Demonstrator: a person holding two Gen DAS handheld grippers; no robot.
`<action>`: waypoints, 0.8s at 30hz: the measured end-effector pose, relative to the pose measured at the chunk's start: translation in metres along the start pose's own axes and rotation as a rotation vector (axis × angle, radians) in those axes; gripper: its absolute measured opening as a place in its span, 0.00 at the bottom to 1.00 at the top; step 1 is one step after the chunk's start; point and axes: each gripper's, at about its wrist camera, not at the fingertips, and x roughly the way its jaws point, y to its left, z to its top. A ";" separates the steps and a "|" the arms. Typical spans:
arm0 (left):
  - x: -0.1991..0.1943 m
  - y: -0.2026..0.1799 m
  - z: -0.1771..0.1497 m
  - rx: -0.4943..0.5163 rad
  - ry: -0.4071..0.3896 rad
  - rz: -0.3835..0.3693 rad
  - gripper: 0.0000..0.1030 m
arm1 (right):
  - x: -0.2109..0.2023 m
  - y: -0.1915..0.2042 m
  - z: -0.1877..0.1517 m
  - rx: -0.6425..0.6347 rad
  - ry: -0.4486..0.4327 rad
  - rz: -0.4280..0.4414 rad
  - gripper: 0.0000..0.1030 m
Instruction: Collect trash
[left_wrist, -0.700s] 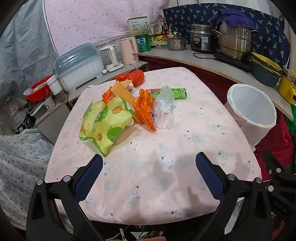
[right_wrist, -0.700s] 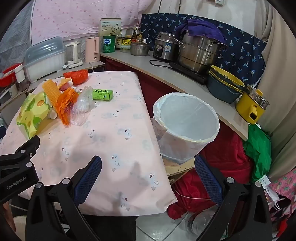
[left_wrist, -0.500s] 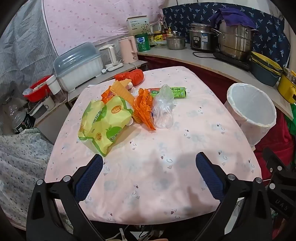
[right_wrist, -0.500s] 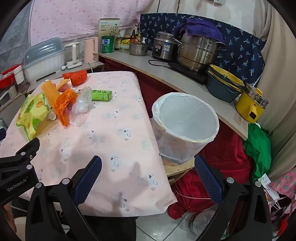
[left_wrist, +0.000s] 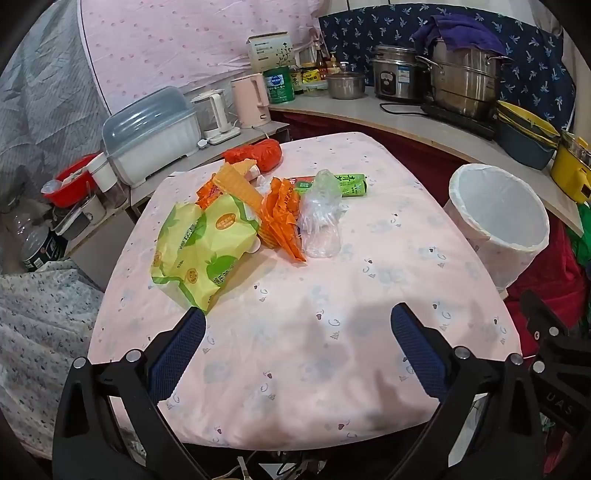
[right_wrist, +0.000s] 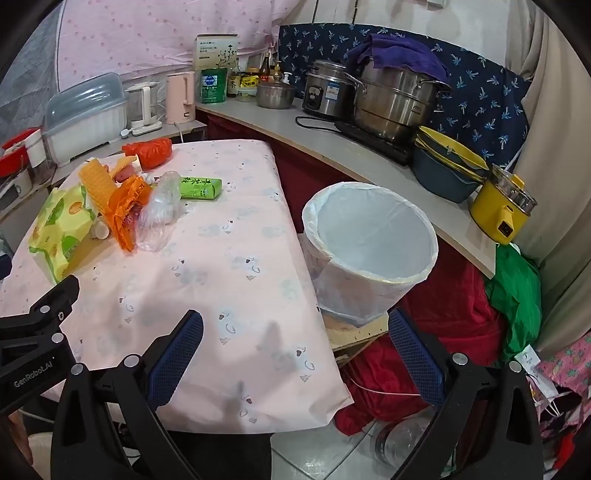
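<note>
Trash lies in a heap on the pink tablecloth (left_wrist: 295, 350) (right_wrist: 229, 280): a yellow-green bag (left_wrist: 199, 243) (right_wrist: 61, 225), orange wrappers (left_wrist: 282, 218) (right_wrist: 127, 206), a clear crushed bottle (left_wrist: 321, 218) (right_wrist: 159, 214), a green carton (left_wrist: 349, 184) (right_wrist: 199, 186) and a red-orange bag (left_wrist: 256, 154) (right_wrist: 149, 150). A white-lined bin (left_wrist: 498, 221) (right_wrist: 369, 251) stands beside the table's right edge. My left gripper (left_wrist: 297, 332) is open above the near cloth, empty. My right gripper (right_wrist: 295, 336) is open over the table's right edge, empty.
A counter (right_wrist: 332, 144) behind and to the right carries pots, a rice cooker, bowls and a yellow cooker (right_wrist: 502, 210). A lidded dish box (left_wrist: 151, 136) and kettles stand at the back left. Red and green cloth lies on the floor by the bin.
Both views have shifted only slightly; the trash pile and bin stay where they were and both grippers remain open.
</note>
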 end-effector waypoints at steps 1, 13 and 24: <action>-0.002 0.002 0.002 -0.004 0.001 -0.002 0.93 | 0.000 0.000 0.000 0.000 0.000 0.000 0.93; 0.001 0.005 0.005 0.003 0.000 -0.006 0.93 | 0.004 -0.002 -0.001 0.002 -0.002 -0.001 0.93; 0.001 0.003 0.005 0.001 0.001 -0.005 0.93 | 0.004 -0.001 0.002 0.002 0.003 -0.003 0.93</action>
